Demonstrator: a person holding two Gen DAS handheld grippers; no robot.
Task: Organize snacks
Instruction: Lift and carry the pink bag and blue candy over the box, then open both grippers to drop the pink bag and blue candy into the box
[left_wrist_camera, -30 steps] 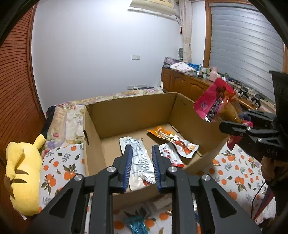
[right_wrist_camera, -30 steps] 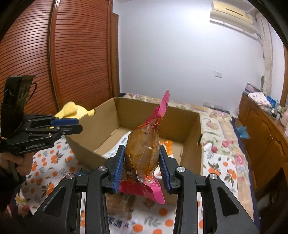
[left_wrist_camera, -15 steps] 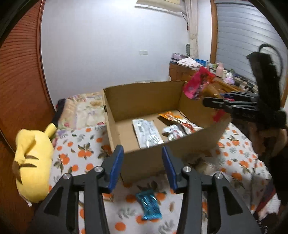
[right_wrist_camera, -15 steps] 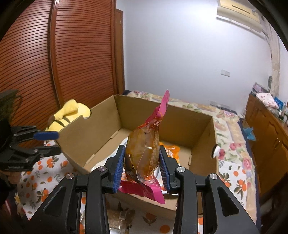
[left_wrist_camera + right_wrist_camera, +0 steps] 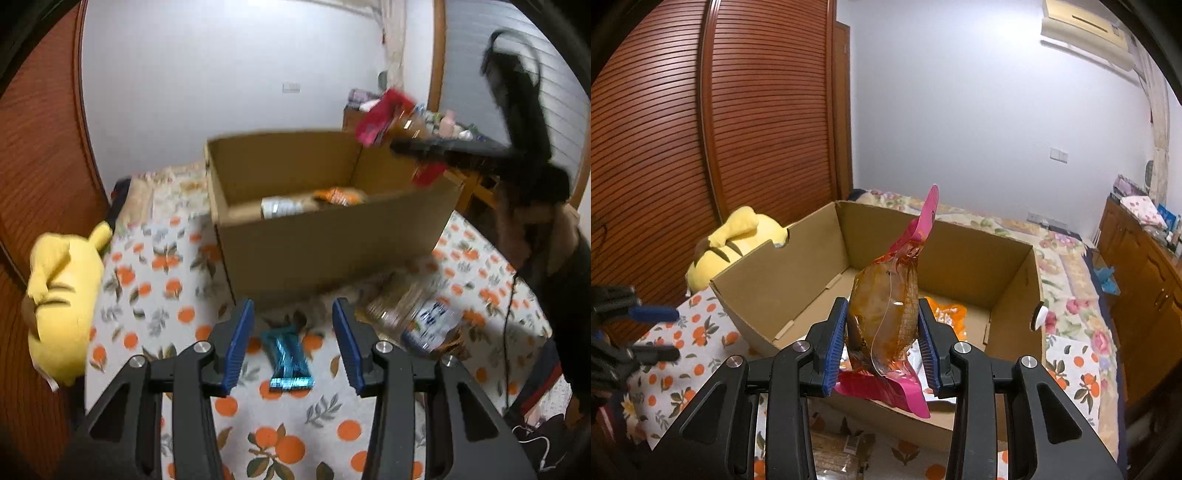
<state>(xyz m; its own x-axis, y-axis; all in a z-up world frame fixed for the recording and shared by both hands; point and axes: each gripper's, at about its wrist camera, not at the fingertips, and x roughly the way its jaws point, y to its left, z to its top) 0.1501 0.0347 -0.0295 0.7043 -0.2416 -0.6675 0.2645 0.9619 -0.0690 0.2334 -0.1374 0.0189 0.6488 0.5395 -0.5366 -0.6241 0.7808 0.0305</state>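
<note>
While the right gripper [image 5: 882,341] clamps it, the pink snack pouch [image 5: 886,314] stands upright.

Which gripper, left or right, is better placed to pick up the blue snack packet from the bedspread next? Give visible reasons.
Left. The left gripper is open with the blue packet lying between its fingers, while the right gripper already holds the pink snack bag over the cardboard box.

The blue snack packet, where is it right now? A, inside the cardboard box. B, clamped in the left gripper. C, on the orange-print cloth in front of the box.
C: the blue snack packet lies on the cloth before the cardboard box, under the left gripper, whose jaws stand open.
</note>
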